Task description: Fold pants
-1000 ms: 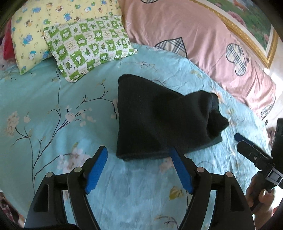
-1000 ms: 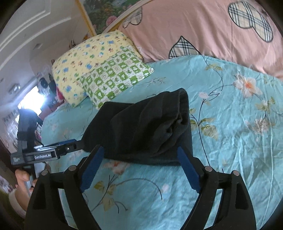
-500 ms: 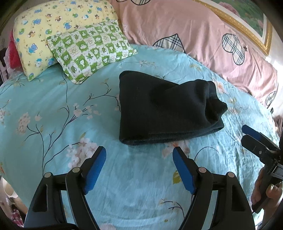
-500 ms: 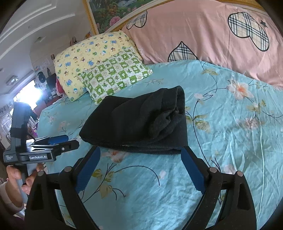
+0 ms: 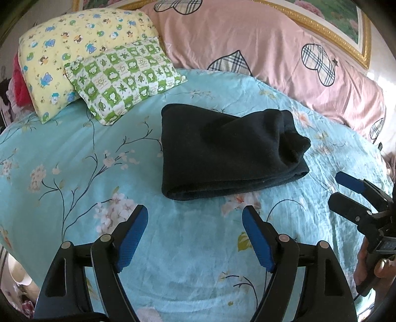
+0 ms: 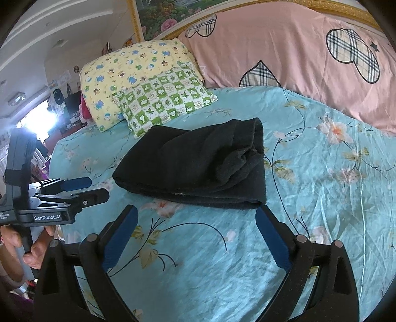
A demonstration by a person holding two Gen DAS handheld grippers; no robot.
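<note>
The black pants (image 5: 222, 151) lie folded into a compact bundle on the turquoise floral bed sheet (image 5: 74, 173); they also show in the right wrist view (image 6: 198, 163). My left gripper (image 5: 195, 218) is open and empty, held above the sheet just short of the bundle's near edge. My right gripper (image 6: 195, 218) is open and empty, also just short of the bundle. The right gripper shows at the right edge of the left wrist view (image 5: 346, 190), the left gripper at the left of the right wrist view (image 6: 96, 189).
A green checked pillow (image 5: 123, 79) and a yellow cartoon pillow (image 5: 61, 54) lie at the head of the bed, left of the pants. A long pink bolster with plaid hearts (image 5: 272, 49) runs along the back. A gold-framed picture (image 6: 173, 14) hangs above.
Both grippers have drawn back from the pants, toward the near side of the bed. The folded pants look smaller and farther away and have stayed in place.
</note>
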